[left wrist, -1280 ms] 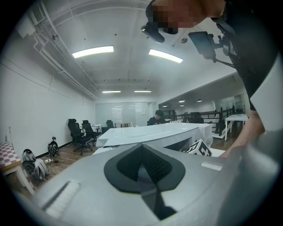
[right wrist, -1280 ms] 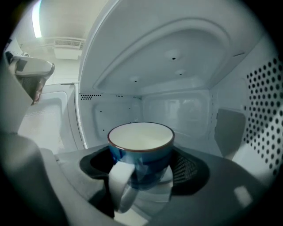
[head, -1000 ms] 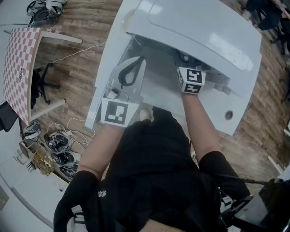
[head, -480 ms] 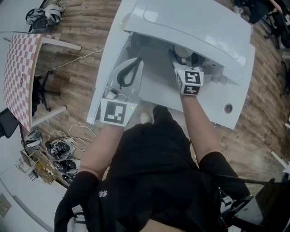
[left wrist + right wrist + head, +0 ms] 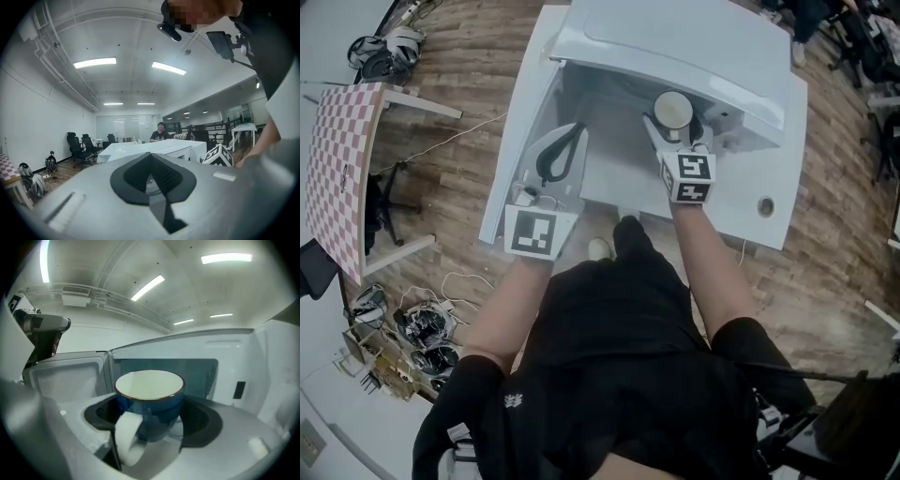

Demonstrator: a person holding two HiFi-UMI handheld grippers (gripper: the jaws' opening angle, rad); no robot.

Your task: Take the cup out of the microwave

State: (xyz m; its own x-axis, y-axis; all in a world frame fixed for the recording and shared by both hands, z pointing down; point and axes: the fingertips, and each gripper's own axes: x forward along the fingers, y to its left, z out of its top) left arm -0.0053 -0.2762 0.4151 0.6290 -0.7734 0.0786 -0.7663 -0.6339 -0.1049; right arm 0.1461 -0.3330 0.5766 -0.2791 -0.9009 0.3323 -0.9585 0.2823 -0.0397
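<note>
A blue cup (image 5: 149, 394) with a white inside and a white handle sits between my right gripper's (image 5: 150, 425) jaws, handle toward the camera. In the head view the cup (image 5: 673, 110) shows just in front of the white microwave (image 5: 694, 47), with my right gripper (image 5: 675, 127) shut on it. The microwave's door (image 5: 522, 141) stands open to the left, and its cavity (image 5: 197, 373) lies behind the cup. My left gripper (image 5: 562, 145) hovers by the open door, shut and holding nothing. Its dark pads (image 5: 151, 180) meet in the left gripper view.
The microwave stands on a white table (image 5: 766, 220) over a wooden floor. A checkered table (image 5: 337, 159) and a heap of cables (image 5: 422, 319) lie at the left. Office chairs (image 5: 77, 145) and a seated person (image 5: 160, 132) are far off.
My right gripper has drawn back toward me with the cup, which has come out from under the microwave's top and now shows whole in the head view. The left gripper has barely moved.
</note>
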